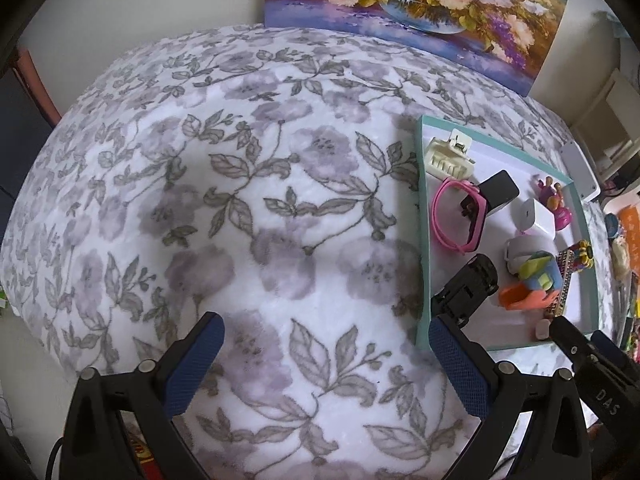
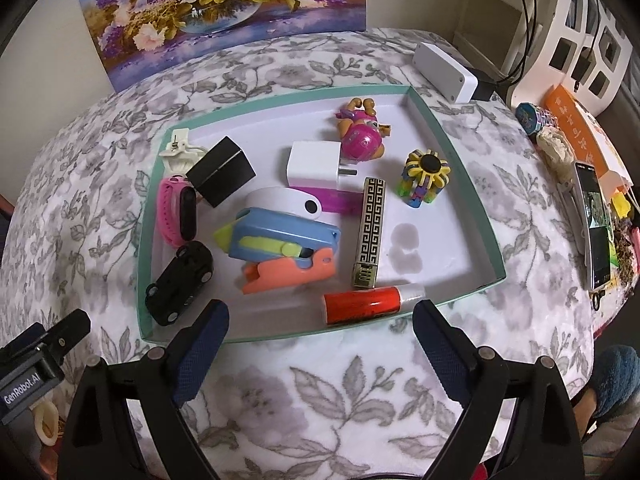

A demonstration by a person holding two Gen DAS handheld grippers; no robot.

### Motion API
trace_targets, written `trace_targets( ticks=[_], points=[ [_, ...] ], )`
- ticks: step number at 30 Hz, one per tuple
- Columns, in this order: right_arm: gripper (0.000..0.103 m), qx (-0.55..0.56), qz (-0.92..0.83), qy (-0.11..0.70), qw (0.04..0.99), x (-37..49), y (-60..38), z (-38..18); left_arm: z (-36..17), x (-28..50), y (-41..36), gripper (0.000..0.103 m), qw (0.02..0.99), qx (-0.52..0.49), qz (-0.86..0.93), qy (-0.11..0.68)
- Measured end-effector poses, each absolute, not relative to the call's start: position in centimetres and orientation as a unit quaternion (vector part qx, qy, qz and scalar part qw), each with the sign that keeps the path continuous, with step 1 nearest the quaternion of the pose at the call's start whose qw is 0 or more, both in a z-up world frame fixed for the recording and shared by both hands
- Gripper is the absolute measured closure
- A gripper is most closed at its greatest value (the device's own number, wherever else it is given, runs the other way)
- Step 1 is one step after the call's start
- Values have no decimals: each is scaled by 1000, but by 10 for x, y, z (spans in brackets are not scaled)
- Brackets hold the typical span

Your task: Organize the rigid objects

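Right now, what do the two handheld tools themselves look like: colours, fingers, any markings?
Both match: black plastic frames with silver bolts at the joints. The left tool and right tool each carry two fingers faced with dark blue textured pads. The right wrist view shows white "GenRobot.AI" lettering on the left tool's side; the left wrist view shows "DAS" on the right one's. No sleeves visible.

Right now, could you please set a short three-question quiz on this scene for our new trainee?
1. True or false: the black toy car lies inside the teal-rimmed tray.
2. Which item lies nearest the right claw? A) red tube B) pink watch C) white charger
3. Fill in: both claws, the left claw included, are ____ and hold nothing.

Key: 1 true; 2 A; 3 open.
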State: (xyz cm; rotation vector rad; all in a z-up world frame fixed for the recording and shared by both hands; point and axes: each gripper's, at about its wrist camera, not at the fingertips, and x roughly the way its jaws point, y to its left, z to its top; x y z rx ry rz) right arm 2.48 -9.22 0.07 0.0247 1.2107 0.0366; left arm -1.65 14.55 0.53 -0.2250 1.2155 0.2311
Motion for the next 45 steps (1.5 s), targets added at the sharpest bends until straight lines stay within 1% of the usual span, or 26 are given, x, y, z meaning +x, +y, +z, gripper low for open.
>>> trace_targets(
  ticks=[9,17,45],
  points=[
    [10,16,26,559,829,20,-87,9,11,-23,142,0,816,-81,114,561],
    [10,-1,37,555,831,20,-79,11,17,-27,147,0,820,-90,114,553],
    [9,-33,62,551,832,18,-58,10,12,-22,157,0,805,-50,161,569]
  ],
)
